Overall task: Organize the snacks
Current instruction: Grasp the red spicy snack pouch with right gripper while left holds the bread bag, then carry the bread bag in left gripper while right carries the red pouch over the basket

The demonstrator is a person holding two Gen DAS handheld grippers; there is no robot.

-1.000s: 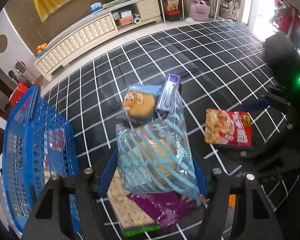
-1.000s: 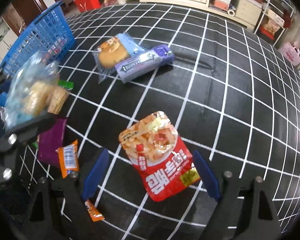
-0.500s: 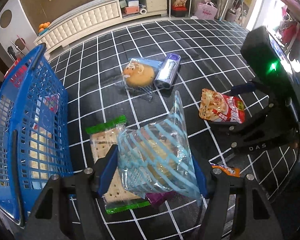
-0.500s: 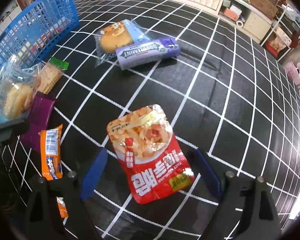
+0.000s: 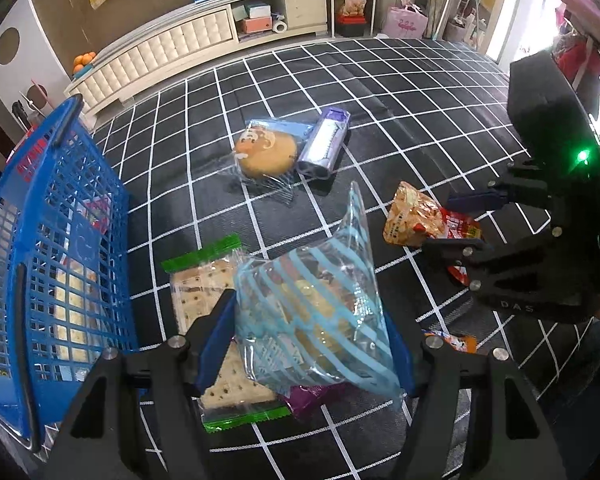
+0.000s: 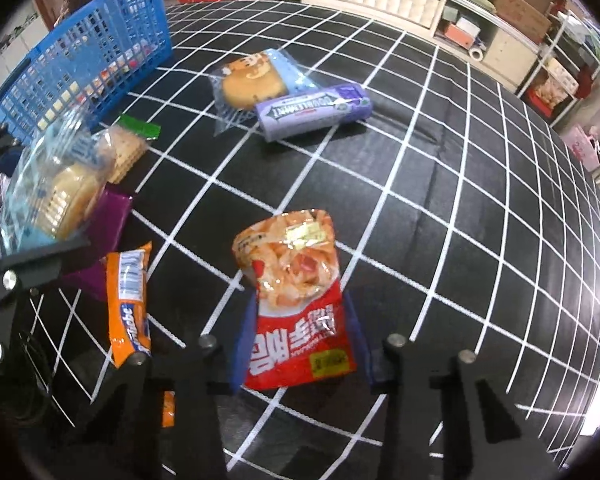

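Checked black cloth [image 5: 380,92] covers the table, and along its left edge stands the blue basket [image 5: 60,248], already holding a few packets. Between the basket and the middle lie the loose snacks: a cracker pack with green ends [image 5: 196,292], a round cake in clear wrap [image 6: 252,80] touching a purple gum pack [image 6: 312,110], a purple packet [image 6: 100,236] and an orange bar [image 6: 130,300]. The left tongs [image 5: 304,344] are clamped on a blue-striped clear bag of biscuits [image 5: 316,312], held above the crackers and just beside the basket. The right tongs [image 6: 296,340] are closing, their blue pads against both sides of the red chip bag [image 6: 296,304], which buckles and lifts at its far end. Two pickups seem to be in hand at once. Next, I judge, the striped bag needs carrying left over the basket rim and letting go, while the right grip should firm up before the chip bag is lifted, since its slick foil could slip.
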